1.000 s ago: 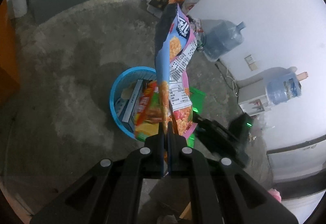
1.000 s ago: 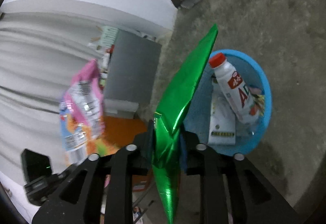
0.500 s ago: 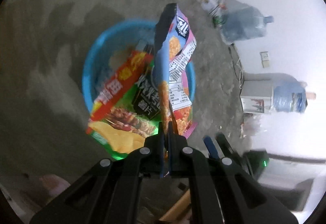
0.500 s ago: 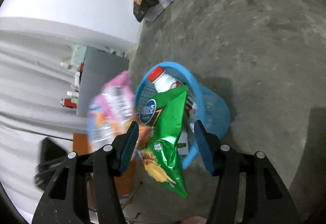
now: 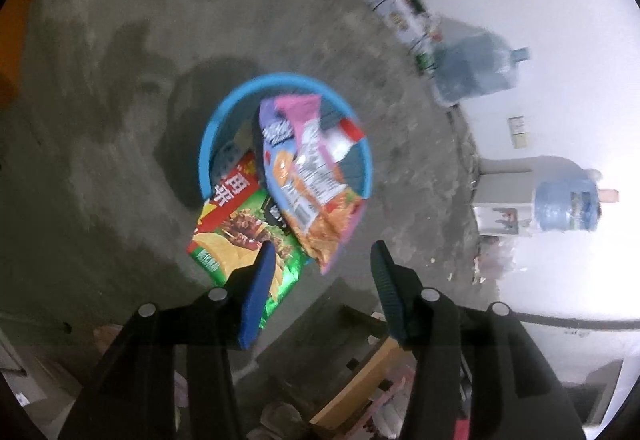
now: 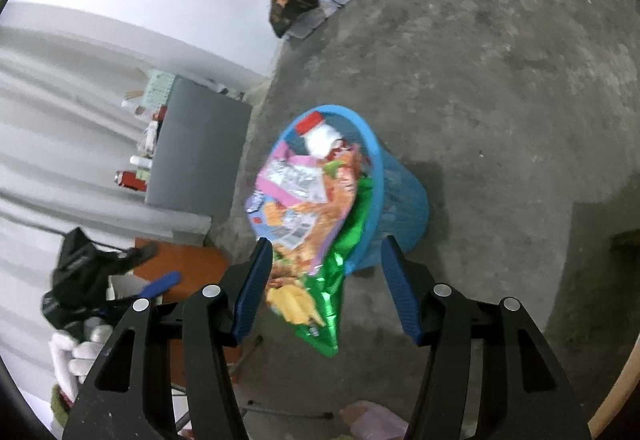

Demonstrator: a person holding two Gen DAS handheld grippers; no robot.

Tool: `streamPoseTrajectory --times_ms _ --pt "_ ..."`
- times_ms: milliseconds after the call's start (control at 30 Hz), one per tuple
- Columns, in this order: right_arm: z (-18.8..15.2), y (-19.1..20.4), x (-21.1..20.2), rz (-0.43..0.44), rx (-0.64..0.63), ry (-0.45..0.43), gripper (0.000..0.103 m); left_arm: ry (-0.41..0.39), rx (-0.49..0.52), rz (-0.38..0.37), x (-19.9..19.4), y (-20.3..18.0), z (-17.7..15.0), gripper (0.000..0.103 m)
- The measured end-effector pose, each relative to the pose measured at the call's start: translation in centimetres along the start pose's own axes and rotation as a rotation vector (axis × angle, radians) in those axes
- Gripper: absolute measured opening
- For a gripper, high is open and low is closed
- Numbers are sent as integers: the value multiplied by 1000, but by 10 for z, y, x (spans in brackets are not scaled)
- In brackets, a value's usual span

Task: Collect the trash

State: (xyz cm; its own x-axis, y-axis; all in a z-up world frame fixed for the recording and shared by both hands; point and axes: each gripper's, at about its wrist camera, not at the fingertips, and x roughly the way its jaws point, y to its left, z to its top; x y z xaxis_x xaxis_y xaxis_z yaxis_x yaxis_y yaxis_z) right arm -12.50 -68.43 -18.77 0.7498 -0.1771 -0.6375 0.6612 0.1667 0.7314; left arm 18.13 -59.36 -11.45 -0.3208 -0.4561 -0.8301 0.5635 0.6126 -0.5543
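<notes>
While our left gripper (image 5: 322, 260) jaws are opening with nothing between them, our right gripper (image 6: 326, 260) stands spread above two snack bags (image 6: 308, 207) draped over the blue basket (image 6: 400, 207).

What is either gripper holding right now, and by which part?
Nothing. The left gripper is opening, with the pink snack bag clear of its pads, over the blue bin. The right gripper stands open; the green chip bag is loose.
</notes>
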Motion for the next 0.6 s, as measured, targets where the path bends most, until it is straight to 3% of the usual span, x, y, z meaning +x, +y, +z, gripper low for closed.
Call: streamPoseTrajectory --times_ms 100,167,267,333,400,500,600 --pt "-7 33 -20 -9 -97 -25 55 -81 95 -1 -59 -16 -29 48" --pt "-22 73 -43 -18 -247 -46 55 -141 171 1 -100 -26 -57 49" --pt "-58 131 -77 -42 -478 -80 57 -281 278 45 -169 -39 -117 65" --pt "-91 169 -103 -62 -642 -126 75 -418 313 125 -215 -41 -171 86" --pt "-125 198 -126 -72 -766 -188 95 -521 298 180 -245 -36 -212 98" --pt "-177 234 -153 -77 -945 -274 96 -674 203 302 -278 -23 -280 98" --pt "-221 255 -164 -83 -1068 -257 96 -706 126 391 -286 -6 -326 98"
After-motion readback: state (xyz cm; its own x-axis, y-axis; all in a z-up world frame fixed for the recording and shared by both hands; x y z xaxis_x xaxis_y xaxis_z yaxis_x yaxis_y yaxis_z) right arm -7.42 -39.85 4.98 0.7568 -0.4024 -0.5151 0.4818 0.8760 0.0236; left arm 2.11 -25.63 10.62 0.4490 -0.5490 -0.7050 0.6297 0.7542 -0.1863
